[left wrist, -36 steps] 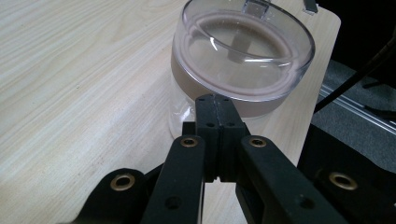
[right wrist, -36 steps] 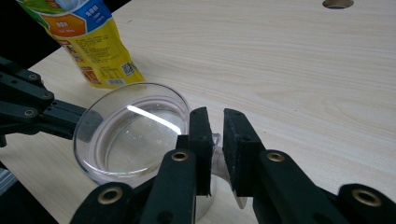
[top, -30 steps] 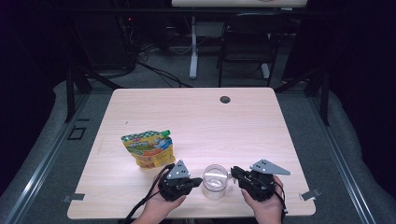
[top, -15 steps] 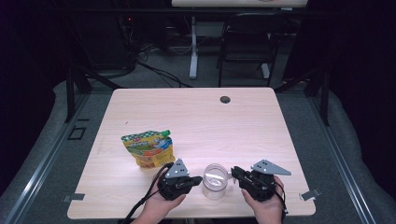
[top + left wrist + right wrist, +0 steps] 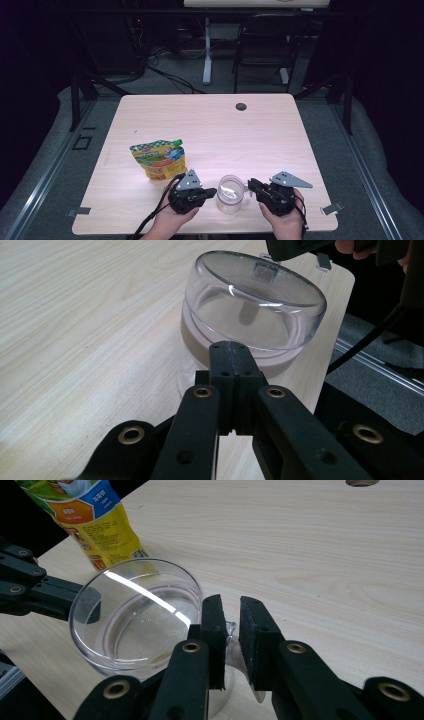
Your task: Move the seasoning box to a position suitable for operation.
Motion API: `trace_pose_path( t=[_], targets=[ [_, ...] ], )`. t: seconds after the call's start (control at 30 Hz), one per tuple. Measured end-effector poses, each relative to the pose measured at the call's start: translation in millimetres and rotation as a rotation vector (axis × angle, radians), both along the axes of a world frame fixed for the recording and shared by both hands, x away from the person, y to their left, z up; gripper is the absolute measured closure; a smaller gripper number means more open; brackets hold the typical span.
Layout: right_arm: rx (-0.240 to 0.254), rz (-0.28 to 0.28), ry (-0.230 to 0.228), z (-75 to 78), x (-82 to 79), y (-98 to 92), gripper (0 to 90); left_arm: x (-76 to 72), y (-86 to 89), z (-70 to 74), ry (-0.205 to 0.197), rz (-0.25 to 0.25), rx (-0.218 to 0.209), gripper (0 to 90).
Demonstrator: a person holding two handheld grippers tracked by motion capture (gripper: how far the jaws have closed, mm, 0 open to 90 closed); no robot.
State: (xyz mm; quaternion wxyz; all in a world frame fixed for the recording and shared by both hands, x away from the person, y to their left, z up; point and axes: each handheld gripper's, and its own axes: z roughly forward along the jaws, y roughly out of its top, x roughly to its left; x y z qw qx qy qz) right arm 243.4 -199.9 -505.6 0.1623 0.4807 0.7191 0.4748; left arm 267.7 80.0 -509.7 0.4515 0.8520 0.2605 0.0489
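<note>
surface: pale wood table (image 5: 210, 135), round cable hole (image 5: 241, 106) at far edge | room: dark, grey floor, chair (image 5: 265, 45) behind | clear glass mug (image 5: 230, 193) near front edge | left gripper (image 5: 210, 191) jaws closed, tips at mug wall | right gripper (image 5: 251, 184) pinching mug handle | yellow pouch (image 5: 158, 159) lying left of mug

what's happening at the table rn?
A person works a clear glass mug near the table's front edge with two tongs. The right tongs are clamped on its handle; the left tongs are shut, tips against its other side. A yellow snack pouch lies to the left, untouched.
</note>
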Motion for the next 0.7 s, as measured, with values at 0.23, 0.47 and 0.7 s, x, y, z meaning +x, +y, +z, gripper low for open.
trace_pose_path(
  t=[0.23, 0.47, 0.7],
  targets=[
    [0.005, -0.006, 0.001, -0.3, -0.5, -0.3, 81.0, 0.3, -0.3, -0.5, 0.009, 0.003, -0.001, 90.0],
    [0.009, -0.002, 0.002, -0.7, -0.5, -1.5, 81.1, 1.0, -1.5, -2.3, 0.015, 0.006, 0.005, 90.0],
    [0.010, -0.005, 0.001, -0.9, -1.0, -1.6, 80.7, 0.5, -2.4, -0.8, 0.012, -0.003, 0.000, 90.0]
  ],
)
